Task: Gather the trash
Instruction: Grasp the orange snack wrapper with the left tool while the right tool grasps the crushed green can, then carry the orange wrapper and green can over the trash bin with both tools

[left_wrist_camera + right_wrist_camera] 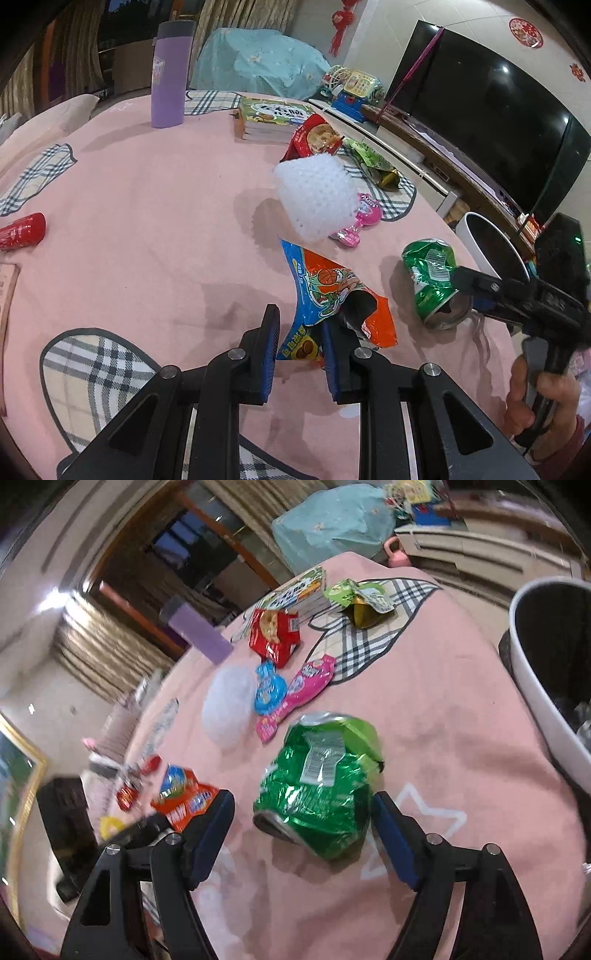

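Note:
A crushed green can (321, 786) lies on the pink tablecloth between the open fingers of my right gripper (303, 812); it also shows in the left wrist view (432, 280) with the right gripper (463, 291) at it. My left gripper (299, 332) is open, its fingers on either side of the lower end of an orange and blue snack wrapper (325, 295). A white foam net (317, 195), a pink wrapper (358, 221), a red snack bag (314, 136) and a green wrapper (369, 155) lie farther off.
A white trash bin (543, 686) stands off the table's right edge. A purple bottle (170, 74), a book (269, 118), a red cup (22, 232) and plaid mats (92, 369) sit on the table. A TV (491, 114) is at the right.

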Demonstrator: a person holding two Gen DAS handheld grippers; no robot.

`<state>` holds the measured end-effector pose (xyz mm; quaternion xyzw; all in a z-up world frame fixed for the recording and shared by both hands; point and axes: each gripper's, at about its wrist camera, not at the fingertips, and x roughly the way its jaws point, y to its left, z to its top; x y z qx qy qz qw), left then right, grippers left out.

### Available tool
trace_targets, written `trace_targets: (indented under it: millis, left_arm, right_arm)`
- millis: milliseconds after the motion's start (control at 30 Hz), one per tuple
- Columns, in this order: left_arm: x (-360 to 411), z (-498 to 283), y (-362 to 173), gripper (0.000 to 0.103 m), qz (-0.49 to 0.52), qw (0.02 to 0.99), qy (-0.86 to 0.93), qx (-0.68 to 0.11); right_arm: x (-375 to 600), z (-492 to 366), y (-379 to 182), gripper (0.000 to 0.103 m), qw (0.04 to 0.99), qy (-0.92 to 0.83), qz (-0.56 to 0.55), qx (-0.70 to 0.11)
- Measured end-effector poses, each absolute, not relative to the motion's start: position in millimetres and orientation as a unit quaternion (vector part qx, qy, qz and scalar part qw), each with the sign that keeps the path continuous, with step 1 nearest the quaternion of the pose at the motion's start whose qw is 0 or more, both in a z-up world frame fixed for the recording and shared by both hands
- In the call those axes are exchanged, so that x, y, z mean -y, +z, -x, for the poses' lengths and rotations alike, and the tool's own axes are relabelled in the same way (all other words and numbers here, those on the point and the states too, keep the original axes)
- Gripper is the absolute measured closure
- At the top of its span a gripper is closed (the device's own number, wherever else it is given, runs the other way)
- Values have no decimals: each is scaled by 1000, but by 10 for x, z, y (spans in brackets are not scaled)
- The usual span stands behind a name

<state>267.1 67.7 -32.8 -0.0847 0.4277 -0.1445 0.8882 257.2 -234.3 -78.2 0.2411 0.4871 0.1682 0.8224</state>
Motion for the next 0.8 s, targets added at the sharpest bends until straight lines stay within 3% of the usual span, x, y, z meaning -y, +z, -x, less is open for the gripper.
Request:
trace_targets:
  millis: [100,133,233,800]
  left_arm:
    - [-623,-2636,-292,82,80,890,-144,-425]
    - [-594,-2625,-286,82,79,890,-145,-425]
    - [-479,-2582,-264,82,70,891,-151,-423]
    - [339,-2483,-34,82,21,884,-227,-409]
  right_arm:
    - [2404,-2635,-855,25,815,169,-271,-483]
    - [2395,-2652,-858,31,817,169,-266,-482]
    - [2352,-2675,-881,77,815,172,-250,-493]
    - [3075,-2080,-269,77,890,89,-202,-398]
